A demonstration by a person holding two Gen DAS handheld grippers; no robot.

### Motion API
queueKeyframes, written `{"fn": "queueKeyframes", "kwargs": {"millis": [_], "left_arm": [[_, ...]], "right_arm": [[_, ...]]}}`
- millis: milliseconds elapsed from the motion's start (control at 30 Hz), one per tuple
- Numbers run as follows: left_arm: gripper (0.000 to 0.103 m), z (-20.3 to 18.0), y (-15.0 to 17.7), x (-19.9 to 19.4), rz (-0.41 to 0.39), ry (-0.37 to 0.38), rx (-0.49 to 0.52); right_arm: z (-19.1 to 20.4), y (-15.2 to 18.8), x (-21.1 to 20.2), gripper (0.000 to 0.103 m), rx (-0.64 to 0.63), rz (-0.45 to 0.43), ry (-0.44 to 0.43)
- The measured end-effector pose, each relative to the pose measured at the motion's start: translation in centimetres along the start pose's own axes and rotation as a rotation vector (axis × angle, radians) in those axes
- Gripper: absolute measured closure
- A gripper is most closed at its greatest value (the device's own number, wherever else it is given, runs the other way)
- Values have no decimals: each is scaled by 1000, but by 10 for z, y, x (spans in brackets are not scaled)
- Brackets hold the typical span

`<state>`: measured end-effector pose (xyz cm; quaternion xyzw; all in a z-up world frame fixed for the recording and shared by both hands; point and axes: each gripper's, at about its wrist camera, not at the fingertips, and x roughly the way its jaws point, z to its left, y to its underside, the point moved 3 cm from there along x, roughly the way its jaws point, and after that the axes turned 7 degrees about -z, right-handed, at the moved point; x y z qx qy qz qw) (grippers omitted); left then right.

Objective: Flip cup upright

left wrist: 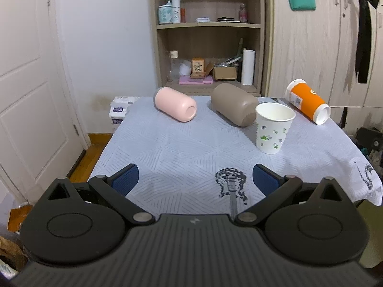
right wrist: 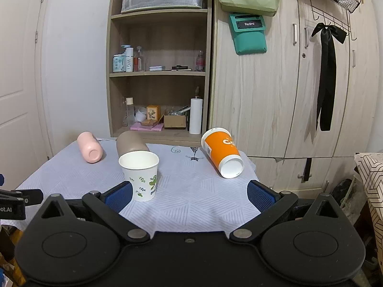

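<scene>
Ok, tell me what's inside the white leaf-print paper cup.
Nothing visible inside the white paper cup: it stands upright, and only bare white inner wall shows in both views. Its rim hides the bottom, so that part is unconfirmed. Directly behind it lies the brown cup on its side.

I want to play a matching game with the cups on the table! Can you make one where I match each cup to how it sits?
Things:
1. pink cup
2. leaf-print paper cup
3. orange cup

States:
A. standing upright, open end up
B. lying on its side, far left
C. lying on its side, far right by the wardrobe

Pairs: 1-B, 2-A, 3-C
</scene>
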<state>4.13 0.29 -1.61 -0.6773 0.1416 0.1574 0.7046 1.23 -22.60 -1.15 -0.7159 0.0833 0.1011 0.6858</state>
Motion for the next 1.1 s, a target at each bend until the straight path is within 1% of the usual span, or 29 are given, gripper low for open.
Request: {"fn": "queueKeyframes", "kwargs": {"millis": [200,333,600,800,1100], "left_arm": [[0,-3,-2,-8,-51,-4,-2],[0,-1,-4,-11,-70,-9,-12],[0,3,0,-9,-64,-27,-18],[0,6,2,-10,-81,-37,-19],[0,6,2,-14,-95,-40,-14]], "right_arm": [[1,0,-4,0,4,-20,-8],[4,1,-6,0,-10,-32,-7],[7,1,-8,0,-9,-49,-3],[8,2,-10,0,-2,-76,-1],[9,3,-11,0,-10,-78,-2]]}}
